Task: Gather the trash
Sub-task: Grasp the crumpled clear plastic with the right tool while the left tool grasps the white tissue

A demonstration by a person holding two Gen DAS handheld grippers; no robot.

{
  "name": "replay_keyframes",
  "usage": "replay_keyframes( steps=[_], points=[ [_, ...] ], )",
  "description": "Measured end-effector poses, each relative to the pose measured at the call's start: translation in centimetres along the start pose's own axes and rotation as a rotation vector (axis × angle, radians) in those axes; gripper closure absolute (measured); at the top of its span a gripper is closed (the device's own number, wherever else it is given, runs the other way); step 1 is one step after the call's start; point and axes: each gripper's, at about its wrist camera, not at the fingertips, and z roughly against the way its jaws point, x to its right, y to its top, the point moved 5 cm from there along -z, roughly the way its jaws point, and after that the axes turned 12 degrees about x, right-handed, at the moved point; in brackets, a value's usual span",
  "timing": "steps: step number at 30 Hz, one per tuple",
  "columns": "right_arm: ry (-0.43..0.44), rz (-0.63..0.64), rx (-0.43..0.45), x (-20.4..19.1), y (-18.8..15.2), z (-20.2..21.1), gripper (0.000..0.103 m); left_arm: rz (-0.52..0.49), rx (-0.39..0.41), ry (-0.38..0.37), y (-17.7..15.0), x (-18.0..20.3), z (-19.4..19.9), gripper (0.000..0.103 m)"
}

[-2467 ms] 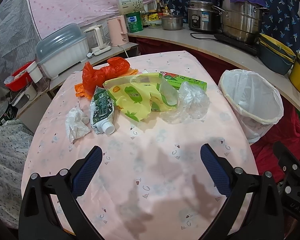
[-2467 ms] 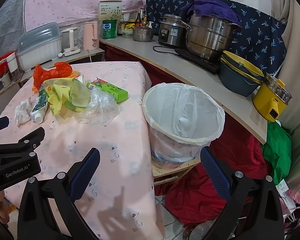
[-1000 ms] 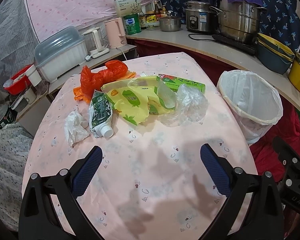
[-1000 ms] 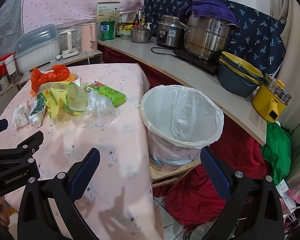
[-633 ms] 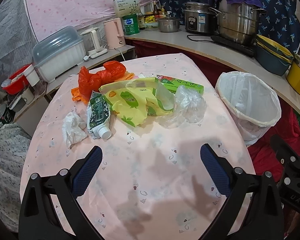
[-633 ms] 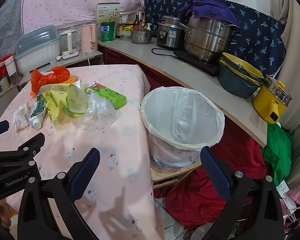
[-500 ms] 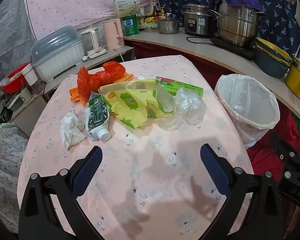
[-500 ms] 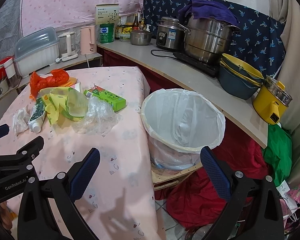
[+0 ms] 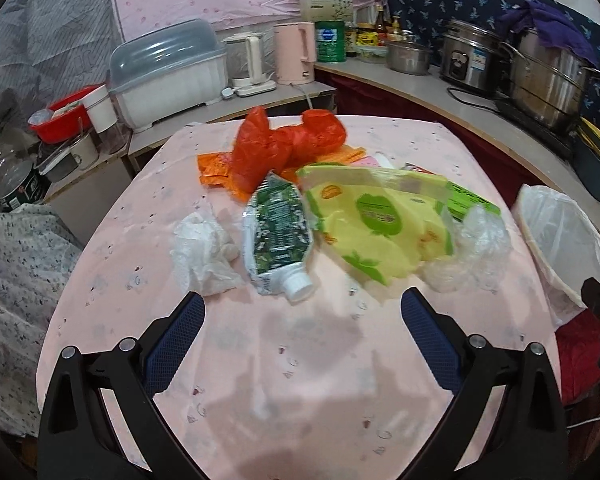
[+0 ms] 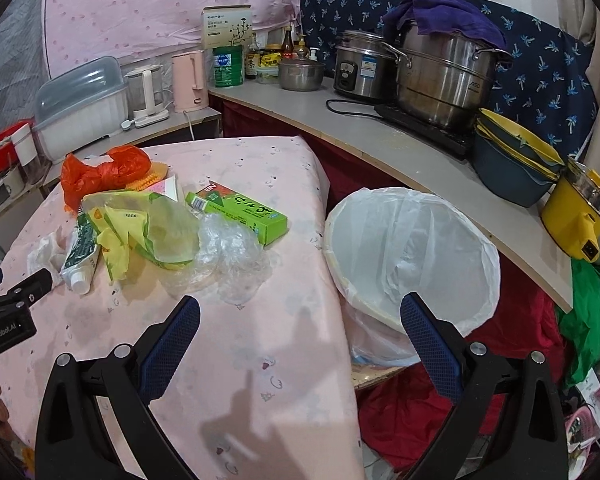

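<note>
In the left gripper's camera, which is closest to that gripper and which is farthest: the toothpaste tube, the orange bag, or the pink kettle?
1. The toothpaste tube is nearest, lying on the table just ahead of the left gripper, cap toward it.
2. The orange bag comes next, farther back on the table behind the tube.
3. The pink kettle is farthest, on the counter beyond the table.

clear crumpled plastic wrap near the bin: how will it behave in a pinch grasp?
The clear plastic wrap looks thin and loosely crumpled, so it will probably collapse between the fingers and feel very light. It touches the green box and yellow bag, so pulling may drag them.
</note>
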Motion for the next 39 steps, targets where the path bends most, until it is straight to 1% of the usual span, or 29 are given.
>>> replay_keyframes(
  steps=[3,6,11,13,17,18,19,20,22,24,25,26,27,28,29,31,34,39],
  points=[
    [0.015,-0.008,-0.017,-1.0,0.3,-1.8,0.007,0.020,-0.011,0.051,0.3,-2.8,-2.0,0.009],
    [0.028,-0.018,-0.031,-1.9,0.6,-3.6,0.008,0.029,-0.042,0.076,0.2,-5.0,-4.2,0.009],
    [0.044,-0.022,-0.069,-3.6,0.6,-7.0,0.016,0.036,-0.082,0.081,-0.4,-7.7,-7.4,0.009],
    [0.043,-0.012,-0.078,-4.3,0.6,-8.2,0.019,0.042,-0.092,0.085,-0.6,-8.4,-8.0,0.009],
    [0.051,-0.011,-0.107,-5.2,0.4,-10.5,0.023,0.075,-0.098,0.062,-0.7,-9.6,-8.6,0.009],
    [0.053,-0.011,-0.113,-5.4,0.3,-11.0,0.025,0.082,-0.094,0.056,-0.7,-9.8,-8.5,0.012],
    [0.058,-0.008,-0.121,-5.7,0.2,-11.5,0.029,0.093,-0.095,0.037,-0.7,-9.9,-8.5,0.021],
    [0.062,-0.004,-0.128,-5.9,0.1,-11.9,0.031,0.104,-0.106,0.015,-0.7,-9.9,-8.7,0.027],
    [0.074,0.001,-0.143,-6.5,-0.2,-12.5,0.042,0.128,-0.133,-0.014,-0.9,-10.2,-9.0,0.044],
    [0.088,0.000,-0.157,-6.9,-0.6,-13.0,0.049,0.141,-0.142,-0.024,-1.0,-10.5,-9.3,0.049],
    [0.092,0.001,-0.161,-7.0,-0.7,-13.0,0.053,0.141,-0.146,-0.026,-1.2,-10.5,-9.4,0.060],
    [0.096,0.000,-0.162,-7.2,-0.8,-13.1,0.055,0.139,-0.150,-0.028,-1.3,-10.6,-9.4,0.067],
    [0.100,0.000,-0.162,-7.3,-0.9,-13.1,0.058,0.140,-0.158,-0.030,-1.5,-10.6,-9.5,0.079],
    [0.101,-0.001,-0.161,-7.2,-0.8,-13.0,0.061,0.144,-0.164,-0.033,-1.6,-10.6,-9.5,0.087],
    [0.105,-0.004,-0.157,-7.2,-0.8,-12.9,0.063,0.147,-0.165,-0.034,-1.6,-10.6,-9.3,0.090],
    [0.115,-0.013,-0.149,-7.1,-0.7,-12.6,0.074,0.141,-0.149,-0.030,-1.5,-10.6,-8.8,0.094],
    [0.125,-0.023,-0.132,-6.9,-0.3,-12.0,0.080,0.132,-0.125,-0.031,-1.0,-10.4,-7.7,0.095],
    [0.125,-0.029,-0.095,-6.4,0.5,-10.7,0.085,0.131,-0.086,-0.027,0.2,-10.0,-5.8,0.095]
  ],
)
